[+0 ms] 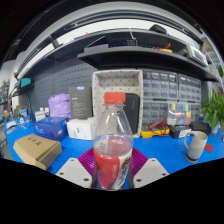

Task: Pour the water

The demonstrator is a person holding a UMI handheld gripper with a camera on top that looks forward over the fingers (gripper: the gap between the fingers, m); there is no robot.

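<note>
A clear plastic bottle [112,140] with an orange-red cap and a red-and-white label stands upright between my fingers. Red liquid fills its lower part. My gripper [112,172] is shut on the bottle, with the purple pads [86,160] pressing its sides at label height. A grey cup [197,146] stands on the blue table [160,152] ahead to the right, well apart from the bottle.
A cardboard box [38,150] lies left of the fingers, with a blue box [50,128] and a white box [82,127] behind it. Small tools and a yellow item [157,131] sit mid-right. A green plant [213,108] stands far right. Drawer racks and shelves line the back.
</note>
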